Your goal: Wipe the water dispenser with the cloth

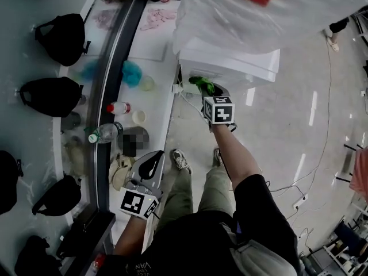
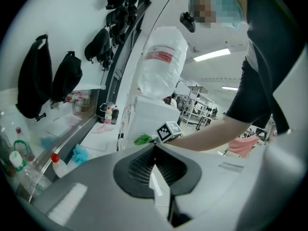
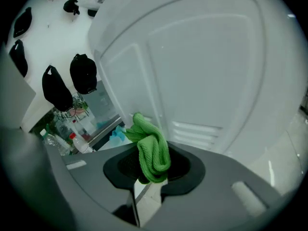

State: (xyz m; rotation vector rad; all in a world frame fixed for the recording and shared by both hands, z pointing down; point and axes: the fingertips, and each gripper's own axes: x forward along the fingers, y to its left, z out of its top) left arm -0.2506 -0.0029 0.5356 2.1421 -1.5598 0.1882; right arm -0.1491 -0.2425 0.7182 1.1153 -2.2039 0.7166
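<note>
Green cloth [image 3: 153, 154] against the water dispenser [image 1: 233, 66].
The right gripper [image 1: 209, 92] pinches it in its fingers, seemingly touching the white panel; the left gripper [image 1: 150, 165] hangs low, fingers together, empty. A worktop [image 1: 155, 50] with bottles [image 1: 118, 107] stands tight beside the dispenser.

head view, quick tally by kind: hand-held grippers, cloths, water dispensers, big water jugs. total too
Hand-held grippers: 2 (left hand-held gripper, right hand-held gripper)
Green microfibre cloth: 1, clamped in the right one
White box-shaped water dispenser: 1
Large clear plastic water jug on top of it: 1
Total: 5
</note>
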